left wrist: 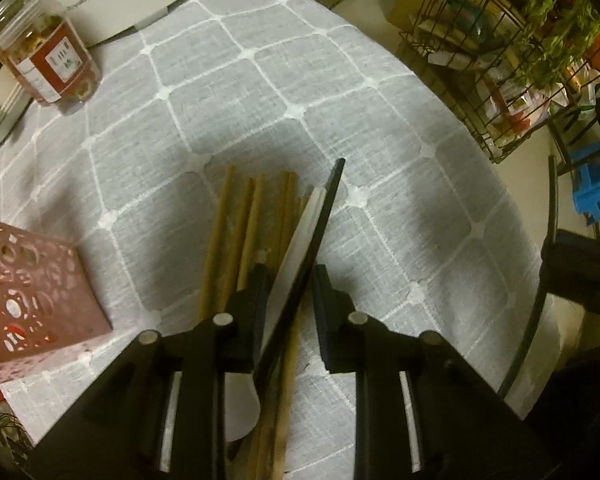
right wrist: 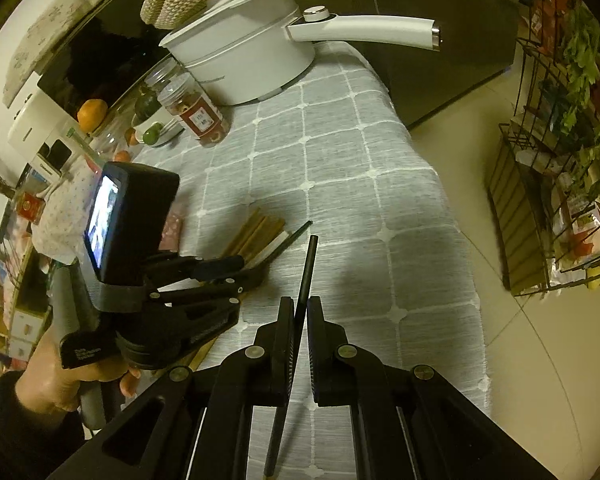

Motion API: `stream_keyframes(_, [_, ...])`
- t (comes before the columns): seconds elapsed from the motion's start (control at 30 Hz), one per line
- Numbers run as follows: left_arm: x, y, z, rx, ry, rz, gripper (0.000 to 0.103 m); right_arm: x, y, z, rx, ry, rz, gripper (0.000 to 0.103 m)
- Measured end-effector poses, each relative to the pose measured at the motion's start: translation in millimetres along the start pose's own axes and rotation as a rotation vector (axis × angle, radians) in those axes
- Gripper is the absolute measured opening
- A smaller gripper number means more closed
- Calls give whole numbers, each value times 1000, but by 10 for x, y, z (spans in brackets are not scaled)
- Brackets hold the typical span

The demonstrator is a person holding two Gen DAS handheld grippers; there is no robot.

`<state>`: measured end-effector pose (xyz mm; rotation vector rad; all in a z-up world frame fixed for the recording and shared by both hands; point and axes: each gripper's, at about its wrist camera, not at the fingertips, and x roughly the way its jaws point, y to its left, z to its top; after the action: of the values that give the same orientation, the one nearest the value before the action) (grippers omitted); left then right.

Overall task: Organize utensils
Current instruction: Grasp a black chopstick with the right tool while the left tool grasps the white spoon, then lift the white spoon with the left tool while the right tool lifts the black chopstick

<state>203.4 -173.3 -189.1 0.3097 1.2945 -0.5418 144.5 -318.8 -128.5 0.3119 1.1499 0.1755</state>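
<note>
Pinching one black chopstick (right wrist: pixel 307 270) between the narrowed right gripper (right wrist: pixel 299 312) fingers, mid-frame. Gripping a second black chopstick (left wrist: pixel 324 216) with the left gripper (left wrist: pixel 288 280), fingers part-open, above five wooden chopsticks (left wrist: pixel 252 220) lying centre-frame on the checked tablecloth (left wrist: pixel 260 92). Sitting lower left: one pink perforated holder (left wrist: pixel 40 300).

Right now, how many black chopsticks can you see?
2. One black chopstick is pinched upright in the right tongs. The other sits between the left tongs, over the wooden chopsticks. More may be hidden under that bundle.
</note>
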Motion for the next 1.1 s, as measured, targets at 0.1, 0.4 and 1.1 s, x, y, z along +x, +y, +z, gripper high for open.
stream_keyframes(0.1, [-31,-23,-36,6,-5,5,11,-12,-12,1,3,-2,-1,6])
stream_keyframes(0.4, [-307,69,-171,-22,-52,-54,5,-17,3,3,0,-5,-1,6])
stream_keyframes(1.1, [-1441,331,-632,-127,-483,-98,5,-414,425,16,-114,-158,79,5])
